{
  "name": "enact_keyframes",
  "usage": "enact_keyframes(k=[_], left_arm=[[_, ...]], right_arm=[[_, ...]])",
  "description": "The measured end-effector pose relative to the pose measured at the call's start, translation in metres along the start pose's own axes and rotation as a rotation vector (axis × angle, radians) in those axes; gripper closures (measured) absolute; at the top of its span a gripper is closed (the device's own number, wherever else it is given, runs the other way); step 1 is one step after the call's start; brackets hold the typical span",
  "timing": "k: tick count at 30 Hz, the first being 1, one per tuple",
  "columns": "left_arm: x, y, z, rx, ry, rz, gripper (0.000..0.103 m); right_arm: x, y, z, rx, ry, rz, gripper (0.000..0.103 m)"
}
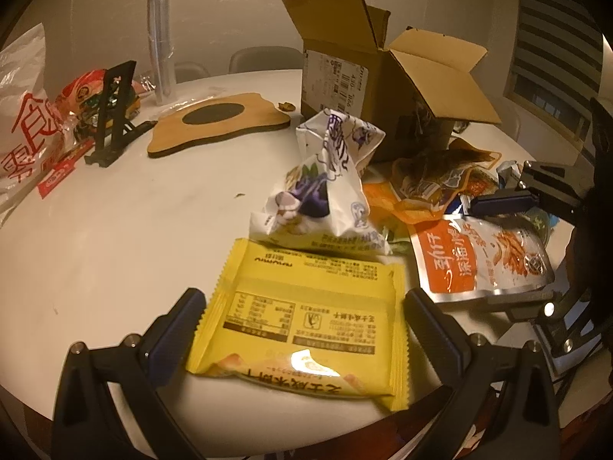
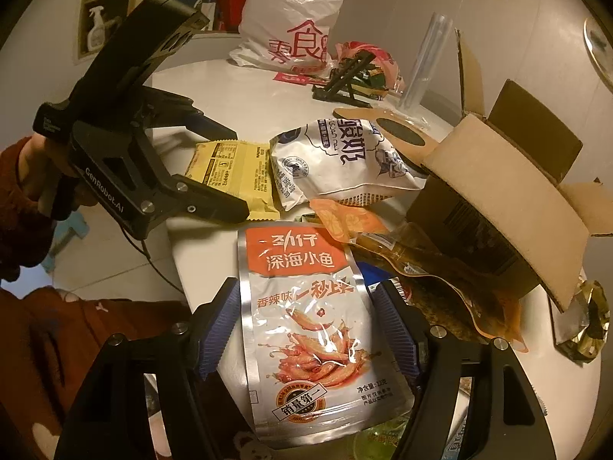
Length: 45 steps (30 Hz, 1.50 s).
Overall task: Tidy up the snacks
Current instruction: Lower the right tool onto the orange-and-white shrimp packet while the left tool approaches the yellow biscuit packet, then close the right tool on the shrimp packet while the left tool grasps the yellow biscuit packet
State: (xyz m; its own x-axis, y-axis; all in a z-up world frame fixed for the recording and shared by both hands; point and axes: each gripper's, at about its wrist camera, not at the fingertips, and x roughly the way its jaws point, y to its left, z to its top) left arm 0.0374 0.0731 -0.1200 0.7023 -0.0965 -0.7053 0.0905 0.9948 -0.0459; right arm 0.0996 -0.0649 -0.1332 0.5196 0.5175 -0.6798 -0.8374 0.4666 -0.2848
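A yellow cracker packet (image 1: 306, 306) lies back side up between the fingers of my left gripper (image 1: 302, 303), whose pads press its crimped side edges; its near end buckles. The right wrist view shows that left gripper (image 2: 237, 172) and the yellow packet (image 2: 230, 172) from the side. My right gripper (image 2: 308, 287) is shut on a silver and orange fish snack pouch (image 2: 306, 326), one pad against each long edge. The left wrist view has this pouch (image 1: 479, 253) at the right, inside the right gripper (image 1: 484, 253).
A crumpled white bag (image 1: 322, 184) lies just beyond the yellow packet. An open cardboard box (image 1: 345, 76) stands behind it, with orange and brown pouches (image 1: 440, 168) at its foot. On the white table's (image 1: 115, 230) far left are a wooden board (image 1: 218, 122), a black stand (image 1: 111, 115) and a white shopping bag (image 1: 19, 115).
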Motion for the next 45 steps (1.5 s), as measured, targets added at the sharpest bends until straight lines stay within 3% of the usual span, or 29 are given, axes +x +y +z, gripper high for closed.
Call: enact_keyframes(k=[2,6,7,10,13,18,23,28,31,35,40,45], left_arm=[[-0.001,0.0,-0.001,-0.001,-0.007,0.003,0.001],[-0.003,0.001,-0.002,0.01,-0.006,0.036,0.014],[-0.004,0.002,-0.002,0.005,-0.007,0.031,0.015],[-0.006,0.005,-0.002,-0.004,-0.007,0.029,0.021],[-0.009,0.004,-0.001,0.002,-0.019,0.033,0.029],[-0.008,0.002,-0.002,0.036,-0.016,0.047,0.027],[-0.009,0.006,-0.003,0.039,-0.01,0.062,0.012],[-0.024,0.015,-0.005,-0.017,-0.035,0.039,0.011],[-0.039,0.019,-0.006,-0.048,-0.06,0.057,0.011],[-0.058,0.022,-0.011,-0.112,-0.063,0.014,0.011],[-0.07,0.02,-0.024,-0.188,-0.02,-0.054,0.011],[-0.053,0.015,-0.031,-0.244,0.058,-0.079,0.011]], right_arm=[[-0.001,-0.001,0.0,0.009,-0.003,0.008,0.036],[-0.004,-0.003,-0.001,0.039,-0.015,0.022,0.039],[-0.006,-0.002,-0.001,0.04,-0.021,0.029,0.064],[-0.016,-0.006,0.005,0.074,-0.052,0.02,0.085],[-0.013,-0.005,0.006,0.071,-0.034,0.012,0.085],[-0.005,0.0,0.002,0.041,-0.028,-0.034,0.08],[-0.002,-0.004,-0.002,0.046,-0.013,-0.048,0.051],[-0.003,-0.013,-0.006,0.086,-0.016,-0.021,0.043],[-0.004,-0.018,-0.006,0.1,-0.02,-0.018,0.043],[-0.005,-0.021,-0.006,0.108,-0.031,-0.003,0.043],[-0.007,-0.022,-0.007,0.107,-0.042,-0.007,0.043],[-0.007,-0.025,-0.011,0.121,-0.029,0.01,0.043]])
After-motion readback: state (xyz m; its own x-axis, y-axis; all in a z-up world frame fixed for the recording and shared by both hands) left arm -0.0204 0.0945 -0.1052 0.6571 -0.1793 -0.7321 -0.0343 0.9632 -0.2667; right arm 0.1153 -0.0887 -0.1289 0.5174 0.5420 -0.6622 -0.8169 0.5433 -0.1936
